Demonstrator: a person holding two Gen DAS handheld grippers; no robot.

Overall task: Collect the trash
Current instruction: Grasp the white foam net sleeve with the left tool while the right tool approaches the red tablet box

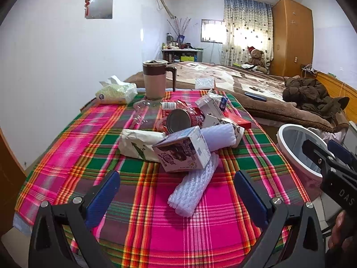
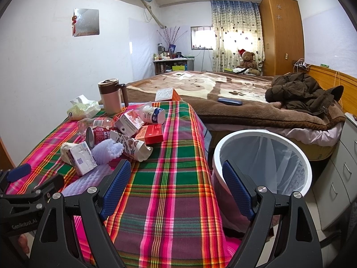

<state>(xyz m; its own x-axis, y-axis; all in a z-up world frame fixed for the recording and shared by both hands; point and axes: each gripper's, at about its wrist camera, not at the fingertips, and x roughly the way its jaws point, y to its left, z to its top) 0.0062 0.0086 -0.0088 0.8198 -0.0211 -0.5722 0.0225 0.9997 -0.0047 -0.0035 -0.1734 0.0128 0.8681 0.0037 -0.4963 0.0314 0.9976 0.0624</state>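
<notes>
Fingers (image 2: pixel 236 189) spread; bin (image 2: pixel 305 163) bag-lined.

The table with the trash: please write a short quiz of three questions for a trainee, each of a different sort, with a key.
1. True or false: the left gripper is shut on the foam sleeve.
2. Multiple choice: where does the waste bin stand? A) on the plaid cloth B) on the floor beside the table C) on the bed
3. Fill in: the red can in the pile lies on its ____.

Key:
1. False; both the left and the right gripper are open and hold nothing.
2. B
3. side
</notes>
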